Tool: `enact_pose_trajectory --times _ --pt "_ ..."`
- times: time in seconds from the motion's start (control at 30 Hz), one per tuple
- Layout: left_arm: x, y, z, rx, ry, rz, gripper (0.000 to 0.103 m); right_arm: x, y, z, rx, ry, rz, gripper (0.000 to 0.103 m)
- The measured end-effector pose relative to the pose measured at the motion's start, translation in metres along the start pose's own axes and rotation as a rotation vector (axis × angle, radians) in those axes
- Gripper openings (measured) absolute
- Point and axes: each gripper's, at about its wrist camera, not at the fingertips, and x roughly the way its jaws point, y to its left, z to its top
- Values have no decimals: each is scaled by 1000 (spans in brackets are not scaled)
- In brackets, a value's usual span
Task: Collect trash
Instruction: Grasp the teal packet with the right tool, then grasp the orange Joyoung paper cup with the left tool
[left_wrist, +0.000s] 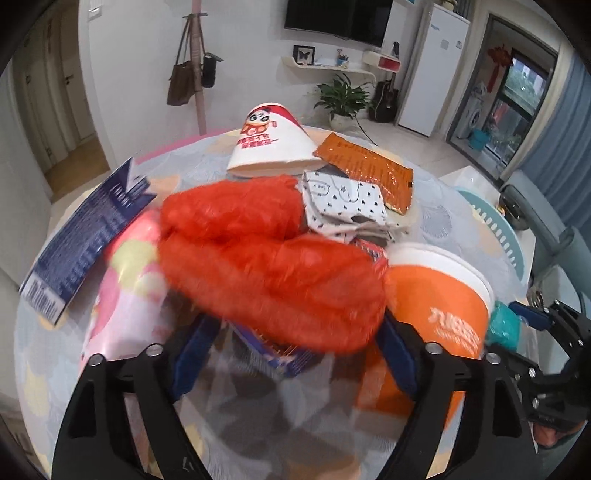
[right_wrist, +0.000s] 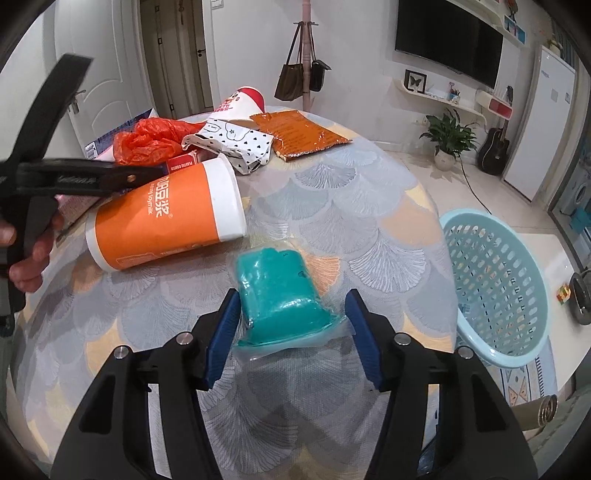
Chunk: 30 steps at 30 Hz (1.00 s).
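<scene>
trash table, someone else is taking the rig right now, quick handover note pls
Left gripper: open, at the red plastic bag, nothing gripped.
Right gripper: open, fingers either side of the teal packet, not closed on it.
On the table: orange cup on its side, panda cup, orange pouch, patterned wrapper, blue card.
Basket beside the table, nothing visible in it.
Done: nothing visibly binned. Left: all of it.

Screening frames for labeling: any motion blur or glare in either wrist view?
Left wrist: the red plastic bag and pink package are smeared by motion blur; the far panda cup stays sharp. Right wrist: crisp; mild glare on the orange foil packet; the teal packet is clear. Both show fisheye bending at the edges.
</scene>
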Motion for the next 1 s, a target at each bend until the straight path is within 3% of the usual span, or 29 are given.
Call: enact_pose_trajectory --times 0.27,0.33,0.47,0.53,0.57,0.77,0.9,0.93,0.97,1.0 --pt "19 -8 14 64 29 -12 82 1 -4 -3 1 5 5 55" --pt "19 -5 11 39 36 -60 70 0 -5 -4 3 2 17 55" --pt "12 -4 5 38 32 -47 39 -2 -8 -6 11 -1 34 55" --pt "4 2 -1 -17 54 -81 20 -6 -8 -7 3 -11 16 47" --pt "1 5 -6 -42 55 -93 19 -7 -7 -8 -2 -15 12 38" --pt "-24 12 -41 -135 38 -153 19 -11 -8 -13 7 -21 22 36" --pt "-37 7 -44 -142 10 -169 22 -11 -13 -15 29 -17 37 36" --pt "-43 3 -43 -137 -11 -186 26 -13 -13 -15 28 -18 35 36" --pt "-48 0 -42 -131 -27 -203 41 -14 -13 -16 27 -22 33 36" --pt "-53 -5 -40 -124 -43 -227 64 -15 -13 -16 28 -24 32 36"
